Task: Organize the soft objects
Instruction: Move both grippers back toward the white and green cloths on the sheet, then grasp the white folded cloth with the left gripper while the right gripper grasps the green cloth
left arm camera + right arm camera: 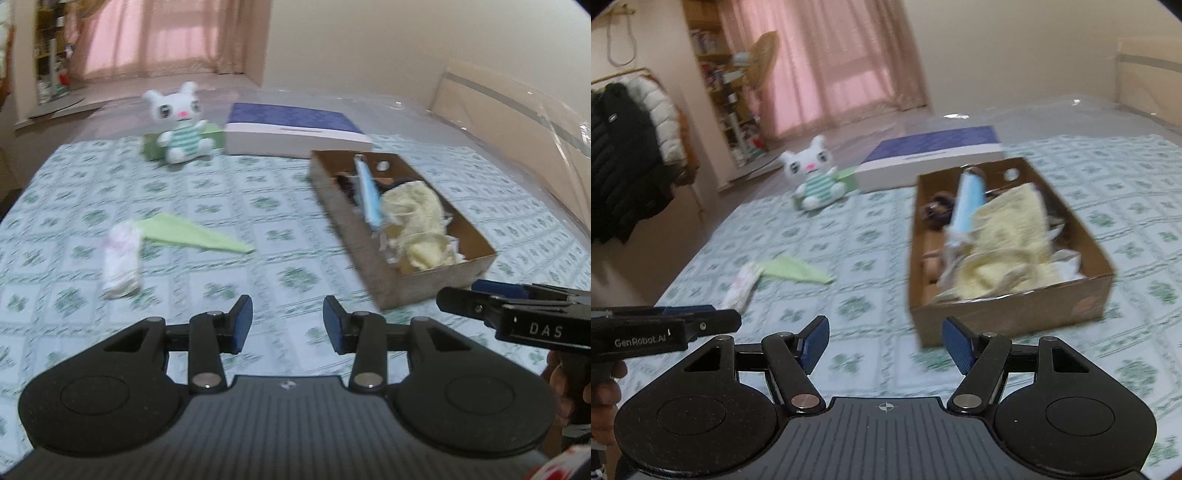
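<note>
Left wrist view: left gripper [287, 319] hovers half-spread and empty; right gripper [885, 341] spreads wider, also empty, just before one cardboard box [1012, 319] holding one yellow cloth [1008, 254] and one blue pouch [967, 201]. Left of the box: one green cloth [184, 232], one pink-white cloth [120, 258], one plush bunny [181, 123].

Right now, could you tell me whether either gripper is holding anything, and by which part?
Nothing is held. The left gripper and the right gripper are both open over the bedspread, with nothing between their fingers.
</note>
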{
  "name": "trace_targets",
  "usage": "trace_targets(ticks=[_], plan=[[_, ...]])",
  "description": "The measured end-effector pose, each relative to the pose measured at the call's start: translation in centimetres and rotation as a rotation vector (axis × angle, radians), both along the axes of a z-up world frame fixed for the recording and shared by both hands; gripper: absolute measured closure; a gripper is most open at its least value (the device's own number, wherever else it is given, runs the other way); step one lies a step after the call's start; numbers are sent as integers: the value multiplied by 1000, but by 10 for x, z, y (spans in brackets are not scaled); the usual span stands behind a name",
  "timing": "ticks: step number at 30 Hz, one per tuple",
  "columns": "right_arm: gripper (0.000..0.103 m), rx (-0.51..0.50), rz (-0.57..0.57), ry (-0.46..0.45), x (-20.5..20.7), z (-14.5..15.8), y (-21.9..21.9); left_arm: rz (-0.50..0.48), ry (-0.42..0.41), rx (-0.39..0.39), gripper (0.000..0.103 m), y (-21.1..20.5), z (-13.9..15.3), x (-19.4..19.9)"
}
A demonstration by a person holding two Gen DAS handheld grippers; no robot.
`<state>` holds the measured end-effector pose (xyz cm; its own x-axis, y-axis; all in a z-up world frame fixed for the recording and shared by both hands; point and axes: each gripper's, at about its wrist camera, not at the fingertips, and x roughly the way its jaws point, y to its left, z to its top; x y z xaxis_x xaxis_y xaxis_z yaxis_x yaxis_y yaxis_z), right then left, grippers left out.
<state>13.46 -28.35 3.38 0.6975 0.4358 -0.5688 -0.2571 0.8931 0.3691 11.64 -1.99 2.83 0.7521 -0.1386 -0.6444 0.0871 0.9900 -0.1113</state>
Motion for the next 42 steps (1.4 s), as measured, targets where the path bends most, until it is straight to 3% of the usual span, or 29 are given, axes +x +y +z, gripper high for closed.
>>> trace_targets(ticks=[10,18,28,32,42], plan=[[35,4,158,18,-1,-17,63,162,25,14,61,61,-15,-17],[35,-33,261,12,11,-39,106,250,46,27,57,91,-32,-5],[35,-88,343,-57,63,-60,152,282,49,37,53,117,-50,43],[35,-103,361,-96,89,-63,170,290,36,36,40,124,-54,64],[35,-140,359,-123,145,-84,204,303,55,57,39,142,-76,125]])
